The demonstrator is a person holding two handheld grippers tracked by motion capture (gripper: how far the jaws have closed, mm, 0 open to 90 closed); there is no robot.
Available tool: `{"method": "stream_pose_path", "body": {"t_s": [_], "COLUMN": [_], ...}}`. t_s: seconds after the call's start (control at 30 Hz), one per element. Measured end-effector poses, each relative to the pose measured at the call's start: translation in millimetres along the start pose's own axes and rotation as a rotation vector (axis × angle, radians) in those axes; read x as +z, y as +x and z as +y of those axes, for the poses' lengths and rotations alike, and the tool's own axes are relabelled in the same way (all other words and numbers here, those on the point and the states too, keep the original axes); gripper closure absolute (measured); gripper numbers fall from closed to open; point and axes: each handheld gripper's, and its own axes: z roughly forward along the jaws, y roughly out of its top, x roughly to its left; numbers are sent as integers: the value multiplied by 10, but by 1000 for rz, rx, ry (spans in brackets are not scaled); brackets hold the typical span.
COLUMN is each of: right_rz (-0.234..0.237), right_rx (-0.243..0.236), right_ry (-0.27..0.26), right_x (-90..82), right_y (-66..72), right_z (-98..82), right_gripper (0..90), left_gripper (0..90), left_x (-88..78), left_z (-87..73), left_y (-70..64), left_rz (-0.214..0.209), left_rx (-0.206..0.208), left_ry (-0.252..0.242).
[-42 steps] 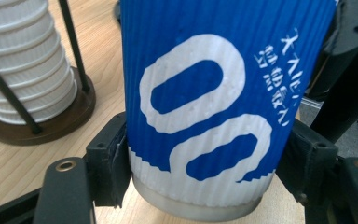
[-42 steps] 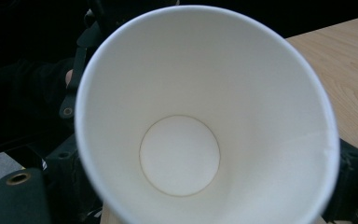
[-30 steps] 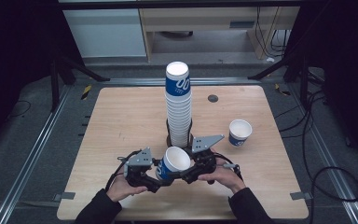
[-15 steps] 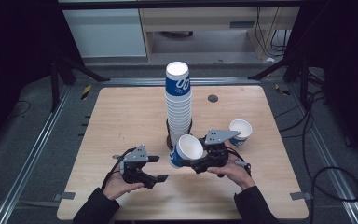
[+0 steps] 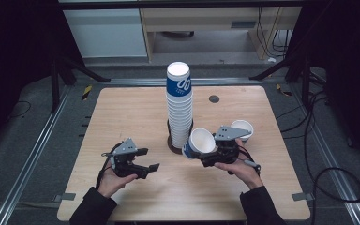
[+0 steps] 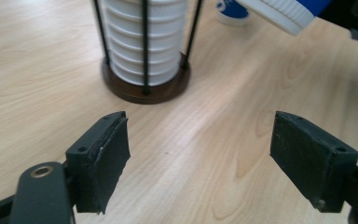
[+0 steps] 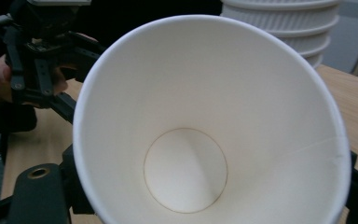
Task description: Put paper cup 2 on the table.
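Right gripper [image 5: 205,153]: clamped on a white paper cup with blue print [image 5: 199,143], tilted on its side with the open mouth toward the camera that rides on it; in the right gripper view the cup's white inside [image 7: 205,130] covers both jaws almost wholly, so where the pads touch the wall cannot be made out.
Left gripper [image 5: 149,159]: jaws wide apart with bare wood between them [image 6: 198,161]; held just above the light wooden table [image 5: 122,112], though whether it touches the top cannot be told.
Hands: right hand [image 5: 241,168] under and behind its gripper, left hand [image 5: 110,180] behind its own; sleeves cut off at the bottom edge.
Ahead of the left gripper: tall stack of white ribbed paper cups [image 5: 179,105], topped by a blue-printed one, standing in a dark round base with thin black rods [image 6: 144,88]; its upper part is cut off in the left gripper view.
Beyond the right gripper: second white paper cup [image 5: 243,127], partly hidden behind the grey plate.
Farther off: small dark round mark [image 5: 213,99] on the table, too small to identify.
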Motion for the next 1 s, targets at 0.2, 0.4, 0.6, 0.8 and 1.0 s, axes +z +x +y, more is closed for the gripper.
{"method": "stream_pose_path", "body": {"t_s": [0.2,0.4,0.6,0.8,1.0], "right_rz": [-76,-152,-238,-338,-402], "right_rx": [15,27,51,76,80], "right_ry": [14,33,78,117,178], "right_x": [-129,-234,-314,-380,-330], "right_y": [-74,-135,-196,-288,-356], "right_z": [0,-32,-82,-89,-157], "right_gripper": [194,195,196,196,194], "left_gripper": [190,187,185,185,185], "left_x": [-59,-103,-136,-169,-236], "left_z": [-17,-44,-67,-75,-78], "left_y": [117,213,272,310,373], "left_rz": [60,103,135,157,191], "left_rx": [-42,-76,-87,-92,-105], "left_ry": [-10,-14,-17,-22,-31]}}
